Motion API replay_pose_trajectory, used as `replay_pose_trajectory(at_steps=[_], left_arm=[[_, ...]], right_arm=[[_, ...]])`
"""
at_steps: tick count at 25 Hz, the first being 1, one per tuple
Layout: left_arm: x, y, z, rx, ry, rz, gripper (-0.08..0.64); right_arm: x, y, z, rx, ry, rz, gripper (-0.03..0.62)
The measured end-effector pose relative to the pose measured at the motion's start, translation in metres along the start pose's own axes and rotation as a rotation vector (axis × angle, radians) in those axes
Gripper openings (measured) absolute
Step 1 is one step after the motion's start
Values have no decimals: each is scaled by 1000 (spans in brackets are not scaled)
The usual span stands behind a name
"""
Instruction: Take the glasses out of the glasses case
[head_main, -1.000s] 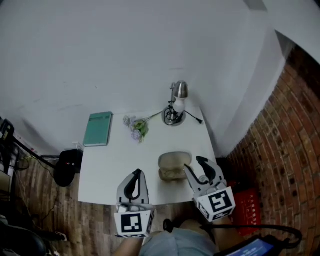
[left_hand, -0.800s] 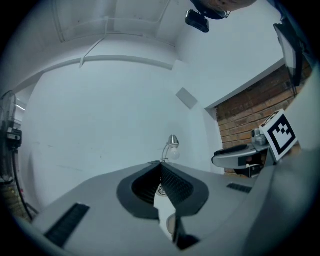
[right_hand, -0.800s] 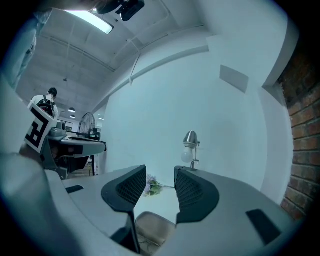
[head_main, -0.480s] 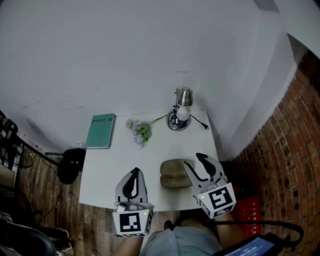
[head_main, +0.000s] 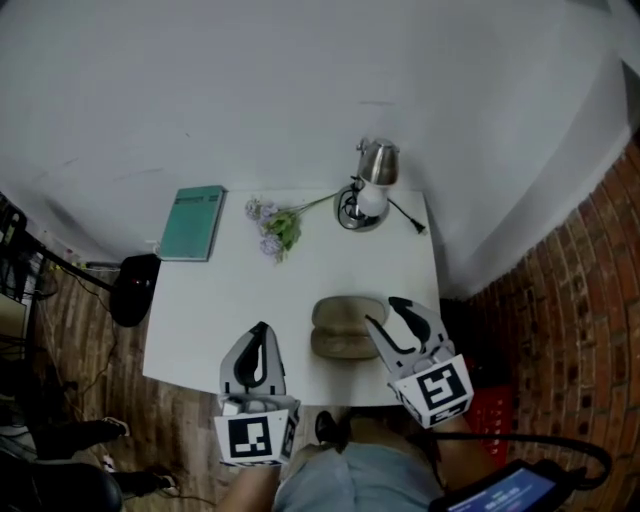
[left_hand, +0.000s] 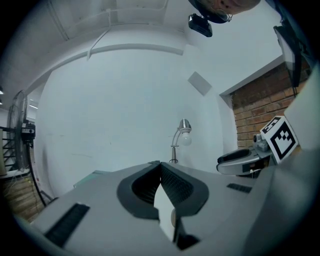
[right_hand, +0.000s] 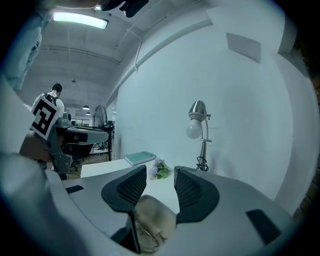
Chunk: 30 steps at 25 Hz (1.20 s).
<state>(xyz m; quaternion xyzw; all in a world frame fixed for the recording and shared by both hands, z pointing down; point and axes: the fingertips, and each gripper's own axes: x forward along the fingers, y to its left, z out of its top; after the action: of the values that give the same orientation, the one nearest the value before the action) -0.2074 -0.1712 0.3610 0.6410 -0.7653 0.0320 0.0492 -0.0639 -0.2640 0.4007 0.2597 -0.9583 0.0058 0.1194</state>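
The beige glasses case lies open near the table's front edge. In the right gripper view the case sits just below and between the jaws, with thin-rimmed glasses lying inside it. My right gripper hovers at the case's right end, open, touching nothing; its jaws show a clear gap. My left gripper is over the table left of the case, and its tips meet with nothing between them.
A chrome desk lamp stands at the white table's back right, with a sprig of flowers and a green book to its left. A red crate is on the floor at the right, a black object at the left.
Both grippers have sunk a little toward the table. The right one has come closer to the case's right end. The case has not moved.
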Motion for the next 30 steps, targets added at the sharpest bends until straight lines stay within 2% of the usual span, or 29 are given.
replay_pose_trajectory(at_steps=[8, 12, 16, 21, 26, 30], left_arm=[[10, -4, -20, -1, 60, 21, 6], [18, -3, -33, 7, 119, 29, 6], [24, 1, -40, -6, 119, 26, 6], [28, 5, -57, -9, 162, 31, 6], [35, -2, -57, 4, 155, 14, 6], [32, 4, -72, -2, 207, 44, 6]], right_arm=[[14, 9, -43, 2, 98, 96, 179], [24, 17, -69, 7, 162, 140, 170], [29, 27, -95, 19, 222, 195, 169], [31, 31, -121, 29, 283, 211, 166], [33, 34, -147, 25, 350, 224, 160], [32, 35, -166, 30, 401, 248, 159]])
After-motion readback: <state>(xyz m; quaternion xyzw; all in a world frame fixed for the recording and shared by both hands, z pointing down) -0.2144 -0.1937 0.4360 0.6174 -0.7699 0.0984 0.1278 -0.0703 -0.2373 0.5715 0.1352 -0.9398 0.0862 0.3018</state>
